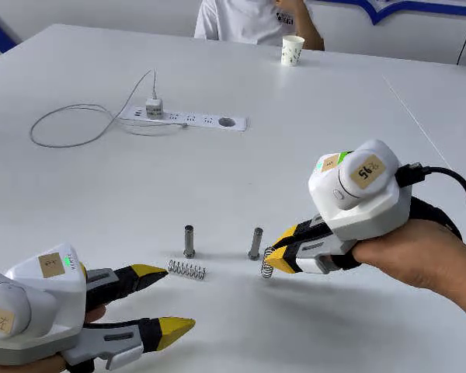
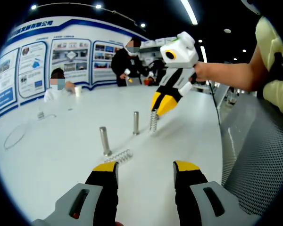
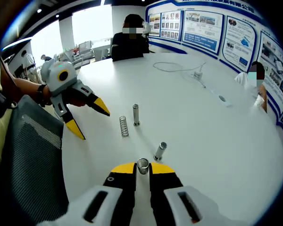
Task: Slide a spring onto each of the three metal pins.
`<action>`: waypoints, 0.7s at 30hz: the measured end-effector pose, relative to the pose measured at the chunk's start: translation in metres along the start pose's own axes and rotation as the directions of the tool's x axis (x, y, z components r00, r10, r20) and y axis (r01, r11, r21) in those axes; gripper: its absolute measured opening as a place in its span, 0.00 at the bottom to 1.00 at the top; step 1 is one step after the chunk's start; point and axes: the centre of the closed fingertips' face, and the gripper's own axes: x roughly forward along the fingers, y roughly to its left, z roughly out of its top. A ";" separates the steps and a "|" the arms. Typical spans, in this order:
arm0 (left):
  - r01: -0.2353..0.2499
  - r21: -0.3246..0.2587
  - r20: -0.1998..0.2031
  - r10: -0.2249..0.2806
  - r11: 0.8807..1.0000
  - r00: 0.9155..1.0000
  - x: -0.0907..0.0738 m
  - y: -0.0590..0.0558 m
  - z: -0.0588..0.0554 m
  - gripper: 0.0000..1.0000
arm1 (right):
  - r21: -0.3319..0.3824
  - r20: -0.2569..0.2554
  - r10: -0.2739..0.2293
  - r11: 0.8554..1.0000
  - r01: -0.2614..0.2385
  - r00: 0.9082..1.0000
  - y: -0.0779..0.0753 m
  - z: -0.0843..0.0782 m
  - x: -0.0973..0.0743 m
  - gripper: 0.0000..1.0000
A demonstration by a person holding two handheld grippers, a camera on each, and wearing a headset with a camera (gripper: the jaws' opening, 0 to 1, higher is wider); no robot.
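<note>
Two upright metal pins (image 1: 189,241) (image 1: 255,243) stand on the white table (image 1: 217,186). A loose spring (image 1: 186,269) lies flat in front of the left pin. My right gripper (image 1: 278,250) is shut on a second spring (image 1: 267,263), which hangs upright just right of the right pin. In the right gripper view that spring (image 3: 142,165) sits between the yellow tips, close to the nearer pin (image 3: 160,150). My left gripper (image 1: 165,301) stands open at the bottom left, empty, short of the loose spring (image 2: 119,156). The left gripper view shows the right gripper (image 2: 162,106) above both pins.
A white power strip (image 1: 182,119) with a looped cable (image 1: 70,124) lies further back. A paper cup (image 1: 293,50) stands near a person seated at the far edge. A grey mesh chair (image 2: 254,155) is beside the table.
</note>
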 end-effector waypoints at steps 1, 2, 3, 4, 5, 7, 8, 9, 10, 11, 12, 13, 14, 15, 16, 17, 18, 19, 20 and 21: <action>0.000 0.000 0.001 0.000 1.000 1.000 0.000 0.000 0.000 0.48 | 0.000 -0.001 -0.001 1.000 0.001 1.000 0.000 0.000 -0.001 0.12; 0.000 0.000 0.001 0.000 1.000 1.000 0.000 0.000 0.000 0.48 | 0.000 -0.001 -0.003 1.000 0.003 1.000 -0.001 0.000 -0.001 0.12; 0.001 0.001 0.001 -0.001 1.000 1.000 0.000 0.000 0.000 0.48 | 0.000 0.000 -0.005 1.000 0.005 1.000 -0.001 0.001 -0.003 0.12; 0.001 0.001 0.001 -0.001 1.000 1.000 0.000 0.000 0.000 0.48 | 0.000 0.000 -0.006 1.000 0.006 1.000 -0.002 0.001 -0.003 0.12; 0.002 0.001 0.002 -0.002 1.000 1.000 0.000 0.000 0.000 0.48 | 0.000 0.001 -0.008 1.000 0.008 1.000 -0.002 0.001 -0.005 0.12; 0.002 0.002 0.002 -0.002 1.000 1.000 0.000 0.000 0.001 0.48 | 0.001 0.002 -0.012 1.000 0.012 1.000 -0.003 0.002 -0.007 0.12; 0.002 0.002 0.003 -0.002 1.000 1.000 0.000 0.000 0.001 0.48 | 0.000 0.003 -0.014 1.000 0.014 1.000 -0.003 0.003 -0.008 0.12; 0.003 0.002 0.004 -0.003 1.000 1.000 0.000 0.000 0.001 0.48 | 0.000 0.004 -0.016 1.000 0.016 1.000 -0.004 0.003 -0.009 0.12; 0.003 0.002 0.005 -0.003 1.000 1.000 0.000 0.000 0.001 0.48 | 0.000 0.007 -0.018 1.000 0.018 1.000 -0.004 0.005 -0.010 0.12; 0.004 0.003 0.005 -0.004 1.000 1.000 0.000 0.000 0.001 0.48 | 0.001 0.009 -0.019 1.000 0.019 1.000 -0.005 0.005 -0.011 0.12; 0.004 0.003 0.005 -0.004 1.000 1.000 0.000 0.000 0.001 0.48 | 0.001 0.010 -0.020 1.000 0.020 1.000 -0.005 0.006 -0.012 0.12; 0.004 0.003 0.005 -0.004 1.000 1.000 0.000 0.000 0.001 0.48 | 0.001 0.012 -0.024 1.000 0.024 1.000 -0.006 0.007 -0.013 0.12; 0.004 0.003 0.005 -0.004 1.000 1.000 0.000 0.000 0.001 0.48 | 0.001 0.013 -0.026 1.000 0.026 1.000 -0.007 0.007 -0.014 0.12; 0.003 0.002 0.006 -0.003 1.000 1.000 0.000 0.000 0.001 0.48 | 0.002 0.015 -0.028 1.000 0.028 0.999 -0.008 0.008 -0.014 0.12; 0.003 0.002 0.006 -0.003 1.000 1.000 0.000 0.000 0.001 0.48 | 0.004 0.017 -0.029 1.000 0.029 0.999 -0.008 0.009 -0.015 0.12; 0.002 0.002 0.006 -0.002 1.000 1.000 0.000 0.000 0.001 0.48 | 0.004 0.018 -0.030 1.000 0.030 0.999 -0.009 0.009 -0.015 0.12; 0.002 0.002 0.006 -0.002 1.000 1.000 0.000 0.000 0.001 0.48 | 0.004 0.019 -0.033 0.999 0.032 0.999 -0.010 0.009 -0.016 0.12; 0.001 0.002 0.006 -0.001 1.000 1.000 0.000 0.000 0.001 0.48 | 0.004 0.020 -0.034 0.999 0.034 0.999 -0.010 0.010 -0.017 0.12; 0.000 0.002 0.006 0.000 1.000 1.000 -0.001 0.001 0.001 0.48 | 0.004 0.021 -0.035 0.999 0.035 0.999 -0.011 0.010 -0.017 0.12; 0.000 0.002 0.005 0.000 1.000 1.000 -0.001 0.001 0.001 0.48 | 0.005 0.022 -0.036 0.999 0.036 0.999 -0.011 0.010 -0.018 0.12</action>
